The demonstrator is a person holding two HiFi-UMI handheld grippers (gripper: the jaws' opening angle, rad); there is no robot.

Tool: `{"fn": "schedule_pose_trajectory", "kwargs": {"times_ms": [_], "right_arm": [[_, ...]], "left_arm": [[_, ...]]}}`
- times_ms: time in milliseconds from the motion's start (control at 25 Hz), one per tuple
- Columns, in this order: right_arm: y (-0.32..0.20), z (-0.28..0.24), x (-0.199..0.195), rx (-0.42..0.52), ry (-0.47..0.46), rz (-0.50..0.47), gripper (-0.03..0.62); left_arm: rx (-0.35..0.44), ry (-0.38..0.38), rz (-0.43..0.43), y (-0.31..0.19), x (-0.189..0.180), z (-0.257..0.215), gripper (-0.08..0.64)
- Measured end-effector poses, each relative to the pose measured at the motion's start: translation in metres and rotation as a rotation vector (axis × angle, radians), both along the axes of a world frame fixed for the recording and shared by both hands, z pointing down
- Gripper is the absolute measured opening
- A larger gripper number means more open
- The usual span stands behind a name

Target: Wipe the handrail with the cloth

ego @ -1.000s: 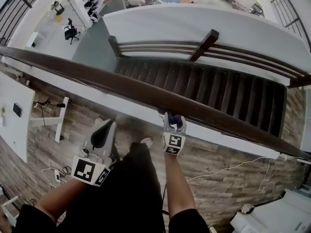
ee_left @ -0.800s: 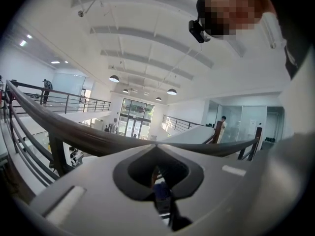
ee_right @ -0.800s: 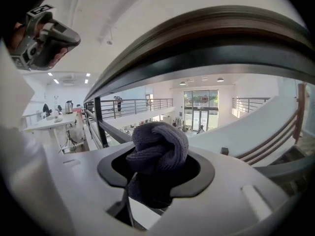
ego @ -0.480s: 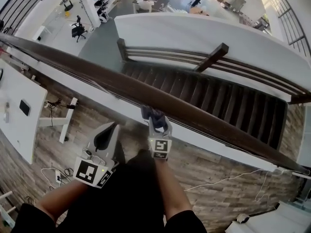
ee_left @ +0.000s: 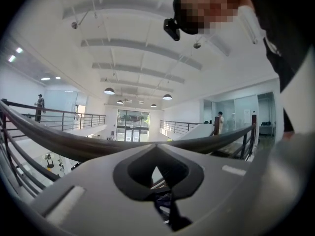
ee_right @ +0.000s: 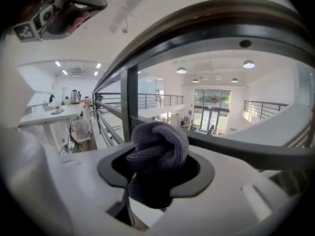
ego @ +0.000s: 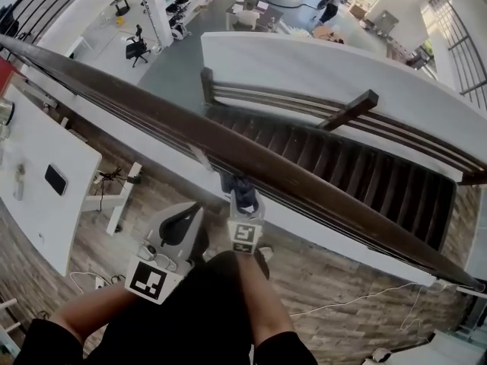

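Observation:
The dark wooden handrail (ego: 152, 112) runs from upper left to lower right in the head view. My right gripper (ego: 242, 198) sits at its near edge, shut on a bunched purple-grey cloth (ego: 241, 185). In the right gripper view the cloth (ee_right: 156, 149) fills the jaws, with the handrail (ee_right: 221, 21) arching just above it; I cannot tell whether they touch. My left gripper (ego: 189, 213) hangs lower left of the rail, away from it. In the left gripper view that gripper (ee_left: 158, 154) is shut and holds nothing, and the handrail (ee_left: 74, 144) crosses ahead.
A dark baluster post (ee_right: 129, 100) stands left of the cloth under the rail. Beyond the rail a dark staircase (ego: 342, 162) drops to a lower floor. A white table (ego: 34, 188) stands at the left. A thin cable (ego: 358, 299) lies on the wooden floor.
My right gripper has slid left along the handrail with the cloth still in it. The left gripper has stayed low beside the person's body.

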State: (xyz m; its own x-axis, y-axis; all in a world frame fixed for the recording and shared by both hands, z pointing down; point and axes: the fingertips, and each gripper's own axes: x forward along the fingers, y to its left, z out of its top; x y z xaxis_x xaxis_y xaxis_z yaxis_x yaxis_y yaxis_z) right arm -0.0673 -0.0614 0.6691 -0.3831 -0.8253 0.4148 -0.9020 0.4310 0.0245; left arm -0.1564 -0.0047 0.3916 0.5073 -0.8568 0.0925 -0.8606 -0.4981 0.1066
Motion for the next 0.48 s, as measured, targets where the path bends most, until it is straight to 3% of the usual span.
{"fn": "schedule_pose_trajectory", "kwargs": {"times_ms": [240, 480], "right_arm": [[-0.02, 0.043, -0.038, -0.021, -0.025, 0.052, 0.19], [-0.042, 0.072, -0.038, -0.022, -0.017, 0.108, 0.19]], "left_arm": [[-0.042, -0.003, 0.025, 0.001, -0.029, 0.032, 0.0], [-0.065, -0.009, 0.071, -0.01, -0.037, 0.057, 0.0]]}}
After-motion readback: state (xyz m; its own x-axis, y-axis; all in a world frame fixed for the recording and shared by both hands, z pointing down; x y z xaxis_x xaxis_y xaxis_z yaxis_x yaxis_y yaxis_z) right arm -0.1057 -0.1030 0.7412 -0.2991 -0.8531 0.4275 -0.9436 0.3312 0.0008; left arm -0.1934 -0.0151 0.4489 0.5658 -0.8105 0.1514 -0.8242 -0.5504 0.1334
